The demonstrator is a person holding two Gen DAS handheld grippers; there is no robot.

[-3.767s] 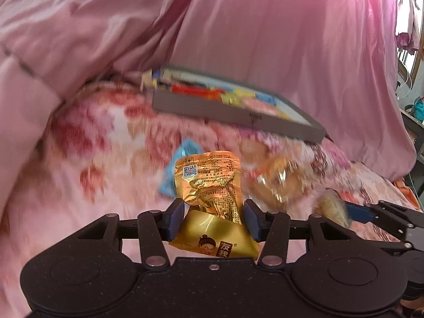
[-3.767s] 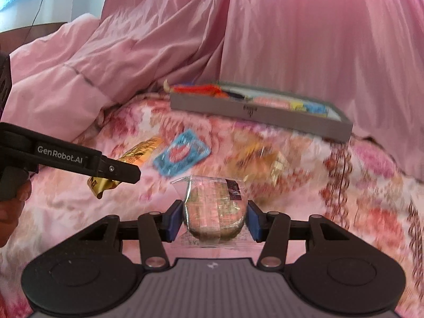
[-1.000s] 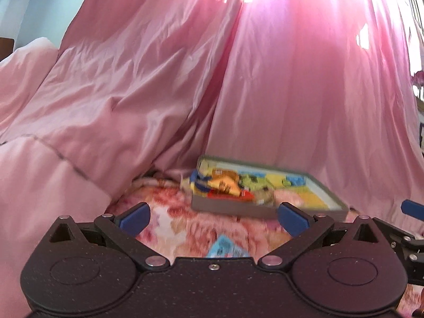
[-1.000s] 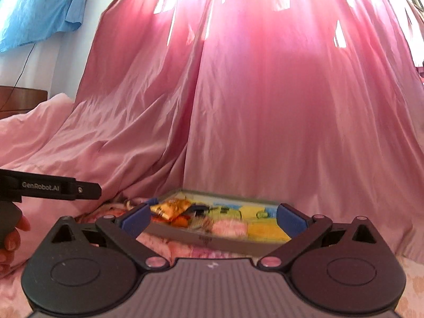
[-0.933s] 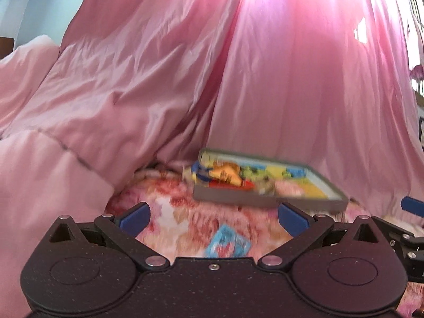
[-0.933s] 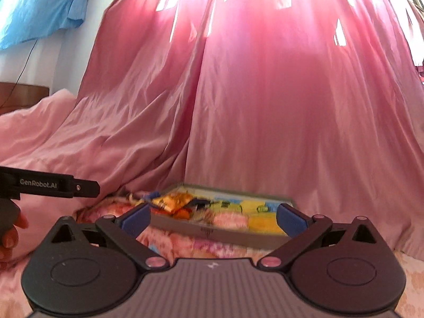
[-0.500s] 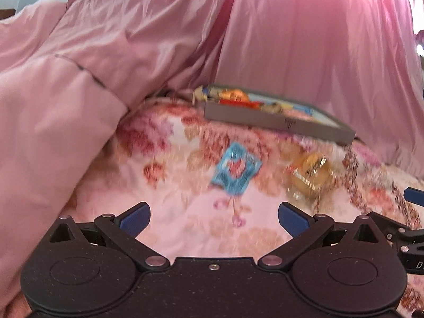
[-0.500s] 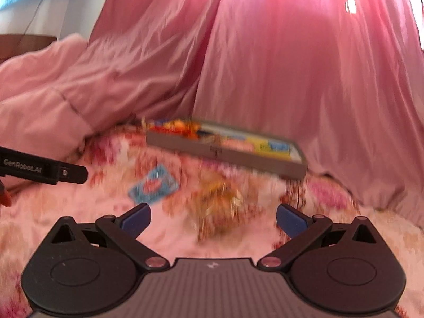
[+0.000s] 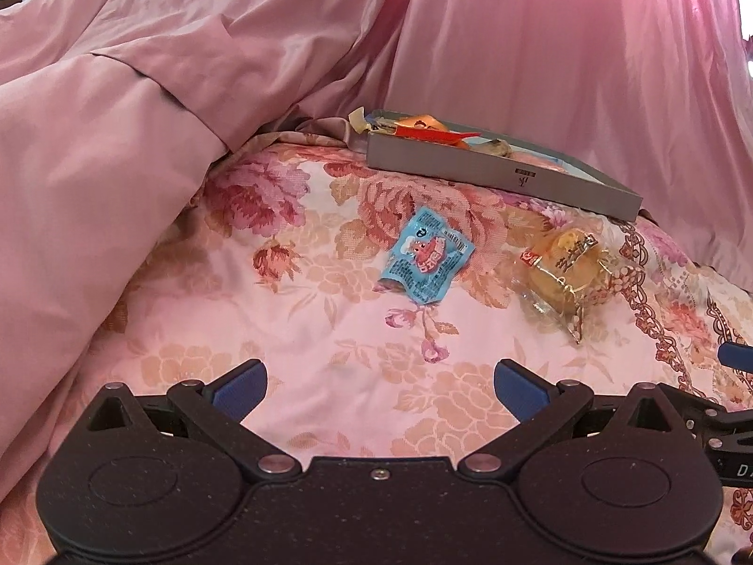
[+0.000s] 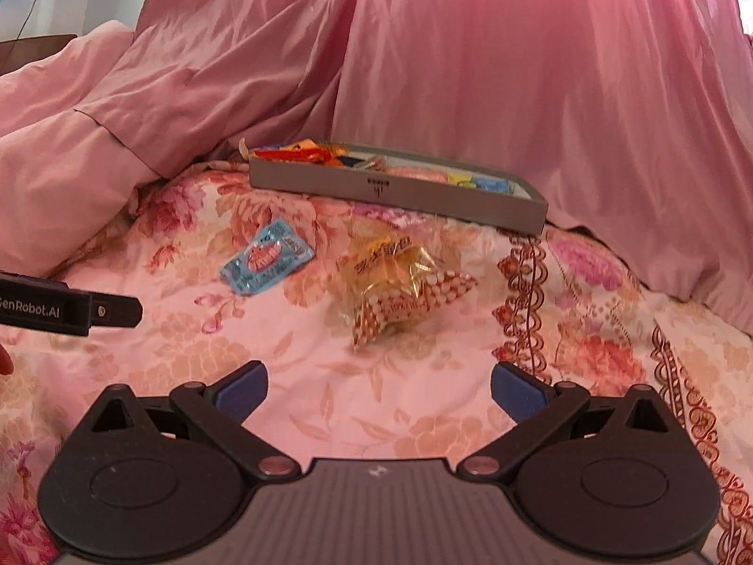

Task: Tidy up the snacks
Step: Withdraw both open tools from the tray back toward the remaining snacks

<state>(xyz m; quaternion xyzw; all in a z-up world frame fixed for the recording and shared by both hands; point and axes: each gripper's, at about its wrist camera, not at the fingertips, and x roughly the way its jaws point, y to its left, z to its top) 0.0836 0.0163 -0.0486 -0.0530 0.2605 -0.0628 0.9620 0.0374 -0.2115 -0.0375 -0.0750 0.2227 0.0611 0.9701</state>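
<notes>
A bed (image 9: 329, 329) spread with a pink cover patterned in rose and peach flowers carries a scatter of snacks. A shallow grey tray (image 9: 499, 174) rests near the bed's far edge, against the hanging pink drape (image 9: 541, 47), filled with assorted bright wrappers. Nearer the middle of the bed lies a small blue sachet (image 9: 426, 256) printed with a red cartoon, flat on the cover. Just beside it, toward the right edge, sits a clear-wrapped golden pastry (image 9: 562, 270) with gold trim, slightly crumpled. A plain pink quilt (image 9: 94, 165) is heaped along the left edge of the bed, its fold overlapping the flowered cover.
</notes>
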